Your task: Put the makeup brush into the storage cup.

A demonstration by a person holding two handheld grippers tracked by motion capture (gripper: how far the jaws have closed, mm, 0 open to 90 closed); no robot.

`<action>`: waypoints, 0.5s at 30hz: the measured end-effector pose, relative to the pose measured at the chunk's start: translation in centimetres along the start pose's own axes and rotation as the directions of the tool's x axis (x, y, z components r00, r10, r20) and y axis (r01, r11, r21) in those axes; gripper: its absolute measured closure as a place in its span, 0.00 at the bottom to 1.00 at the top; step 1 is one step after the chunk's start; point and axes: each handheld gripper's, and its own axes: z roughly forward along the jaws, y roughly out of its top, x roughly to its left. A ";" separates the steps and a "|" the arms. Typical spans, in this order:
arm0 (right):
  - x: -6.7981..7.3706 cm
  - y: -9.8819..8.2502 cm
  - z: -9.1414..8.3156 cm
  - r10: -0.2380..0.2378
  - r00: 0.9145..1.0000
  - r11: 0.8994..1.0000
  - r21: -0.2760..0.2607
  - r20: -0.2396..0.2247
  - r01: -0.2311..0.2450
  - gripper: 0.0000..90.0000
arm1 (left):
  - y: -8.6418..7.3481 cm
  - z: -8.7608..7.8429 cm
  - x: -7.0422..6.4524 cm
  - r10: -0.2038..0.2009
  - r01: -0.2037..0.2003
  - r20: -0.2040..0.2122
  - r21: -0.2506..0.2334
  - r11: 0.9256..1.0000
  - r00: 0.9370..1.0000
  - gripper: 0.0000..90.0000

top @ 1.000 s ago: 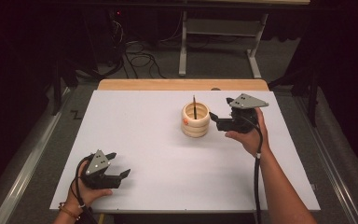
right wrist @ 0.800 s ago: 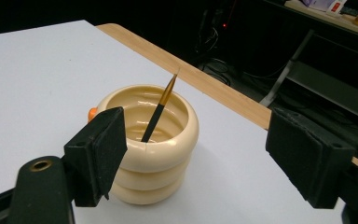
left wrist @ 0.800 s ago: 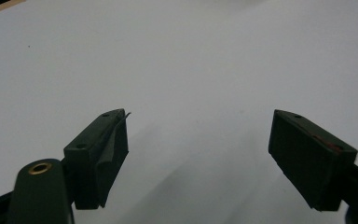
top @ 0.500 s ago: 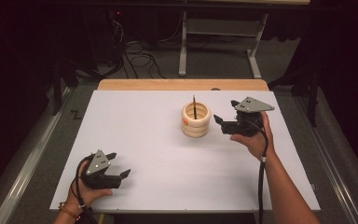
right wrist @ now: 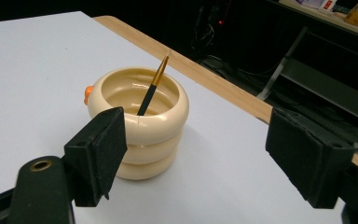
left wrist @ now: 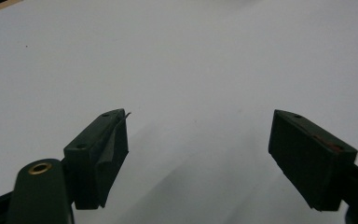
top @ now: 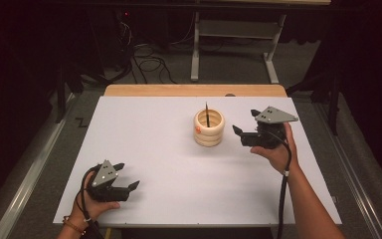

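Lower end of paintbrush (right wrist: 153, 87) hidden inside cream ringed pot (right wrist: 140, 125). Orange mark (right wrist: 88, 94) on pot's far side mostly hidden, too small to identify. Right forearm (top: 312, 209) cut off at bottom edge.

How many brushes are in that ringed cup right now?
1: a single brush leans inside the cream ringed cup mid-table, left of the right gripper. A shorter one inside could be hidden.

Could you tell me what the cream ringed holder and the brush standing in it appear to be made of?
The holder looks like glazed ceramic or glossy plastic: its stacked cream rings are smooth, with soft highlights. The brush seems to have a dark lacquered handle, probably wood, and a golden tip that could be metal or bristle; too small to tell.
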 end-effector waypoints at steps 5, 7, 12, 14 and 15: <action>0.1 -0.2 -0.3 -0.016 1.000 1.000 0.011 0.003 0.016 0.24 | 0.0 0.0 0.0 0.000 0.000 0.000 0.000 1.000 1.000 0.23; 0.1 -0.5 -0.4 -0.023 1.000 1.000 0.011 0.001 0.023 0.24 | 0.0 0.0 0.0 0.004 -0.004 0.003 0.002 1.000 1.000 0.23; 0.1 -0.7 -0.6 -0.022 1.000 1.000 0.019 0.006 0.022 0.24 | 0.0 0.0 0.0 0.004 -0.004 0.003 0.001 1.000 1.000 0.23; 0.1 -0.8 -0.8 -0.026 1.000 1.000 0.013 0.005 0.026 0.24 | 0.0 0.0 -0.1 0.004 -0.004 0.002 0.001 1.000 1.000 0.23; 0.1 -0.8 -0.9 -0.021 1.000 1.000 0.014 0.007 0.021 0.24 | 0.0 0.0 -0.1 0.005 -0.005 0.001 0.002 1.000 1.000 0.23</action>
